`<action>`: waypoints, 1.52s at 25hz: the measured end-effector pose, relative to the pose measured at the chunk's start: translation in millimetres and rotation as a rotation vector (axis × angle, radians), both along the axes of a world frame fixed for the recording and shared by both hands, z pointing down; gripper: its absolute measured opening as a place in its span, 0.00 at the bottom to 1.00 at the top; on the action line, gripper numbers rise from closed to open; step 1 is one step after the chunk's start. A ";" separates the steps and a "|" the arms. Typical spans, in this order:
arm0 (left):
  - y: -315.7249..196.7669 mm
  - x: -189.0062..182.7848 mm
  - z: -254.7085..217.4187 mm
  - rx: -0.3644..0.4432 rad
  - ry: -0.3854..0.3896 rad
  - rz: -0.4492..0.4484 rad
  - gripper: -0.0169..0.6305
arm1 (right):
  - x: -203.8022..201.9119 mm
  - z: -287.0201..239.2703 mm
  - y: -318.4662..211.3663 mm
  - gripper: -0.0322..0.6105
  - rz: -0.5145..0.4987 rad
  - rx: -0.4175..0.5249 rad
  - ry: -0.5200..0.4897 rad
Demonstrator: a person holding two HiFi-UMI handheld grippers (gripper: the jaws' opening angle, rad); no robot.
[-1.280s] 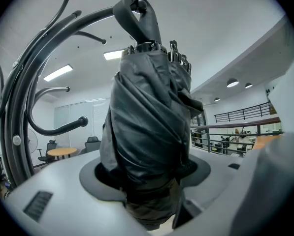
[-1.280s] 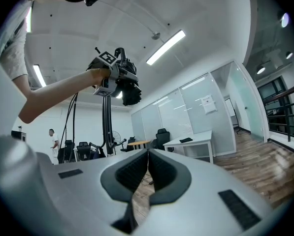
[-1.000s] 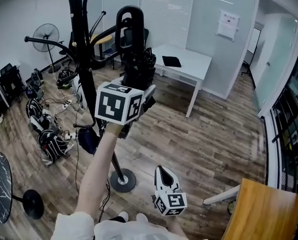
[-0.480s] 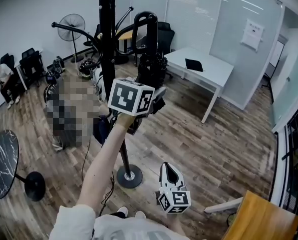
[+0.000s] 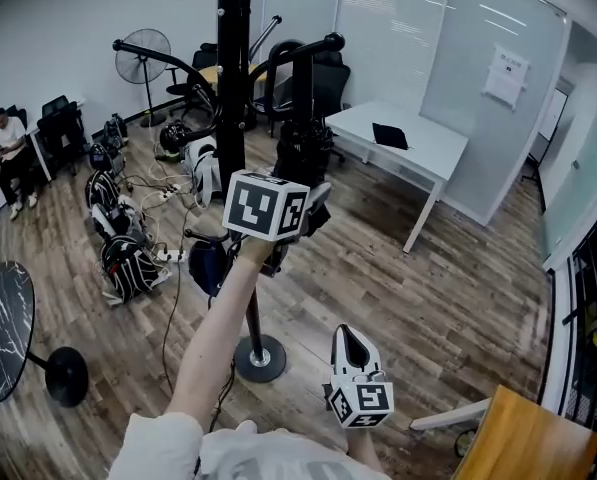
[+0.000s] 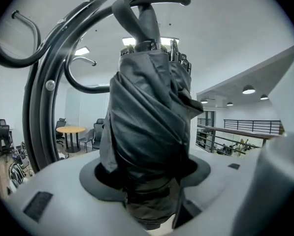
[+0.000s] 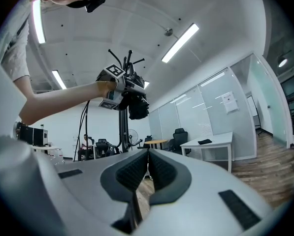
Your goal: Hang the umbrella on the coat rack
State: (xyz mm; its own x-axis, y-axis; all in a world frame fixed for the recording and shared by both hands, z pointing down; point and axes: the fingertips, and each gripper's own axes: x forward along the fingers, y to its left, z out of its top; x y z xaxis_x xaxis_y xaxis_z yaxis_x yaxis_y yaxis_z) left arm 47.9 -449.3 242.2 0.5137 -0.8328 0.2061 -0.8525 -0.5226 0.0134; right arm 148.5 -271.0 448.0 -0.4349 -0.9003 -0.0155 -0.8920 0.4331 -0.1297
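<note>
We hold the left gripper (image 5: 300, 200) raised at arm's length beside the tall black metal coat rack (image 5: 230, 88). In the left gripper view its jaws (image 6: 147, 181) are closed on the folded black fabric umbrella (image 6: 147, 117), which fills the gap between them and stands upright. The umbrella (image 5: 303, 148) rises just beside the rack's pole. Its curved handle (image 6: 137, 11) meets one upswept, ball-tipped arm of the coat rack (image 6: 38, 107). Whether the handle bears on that arm we cannot tell. The right gripper (image 5: 350, 343) hangs low, close to our body, well apart from the rack. In the right gripper view its jaws (image 7: 147, 168) are pressed together with nothing between them. A white rectangular desk (image 5: 408, 143) stands beyond, on the wood-plank floor (image 5: 428, 298).
</note>
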 end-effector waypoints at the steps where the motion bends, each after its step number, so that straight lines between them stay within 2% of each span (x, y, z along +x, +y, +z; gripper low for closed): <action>1: -1.3 -4.8 2.5 -0.002 0.004 -0.003 0.49 | -4.0 -1.0 -0.9 0.10 -0.005 0.005 0.007; 13: -17.8 -50.3 42.1 -0.065 0.076 -0.013 0.49 | -49.3 1.7 -8.3 0.10 -0.036 0.003 0.062; 19: -14.0 -57.9 68.7 -0.114 0.126 0.008 0.49 | -70.1 7.0 -5.0 0.10 -0.045 -0.011 0.075; 35: 3.5 -77.8 72.2 -0.035 0.165 0.033 0.49 | -93.4 7.3 14.7 0.10 -0.024 -0.011 0.103; 38: 8.9 -82.1 70.8 -0.015 0.196 0.041 0.49 | -99.8 4.2 17.3 0.10 -0.027 -0.003 0.109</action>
State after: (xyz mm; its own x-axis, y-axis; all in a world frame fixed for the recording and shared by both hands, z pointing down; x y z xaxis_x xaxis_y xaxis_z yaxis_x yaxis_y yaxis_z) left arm -34.3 -440.4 313.0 0.5785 -0.8081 0.1107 -0.8109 -0.5552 0.1849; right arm 48.7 -253.7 452.2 -0.4582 -0.8881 0.0361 -0.8887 0.4572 -0.0343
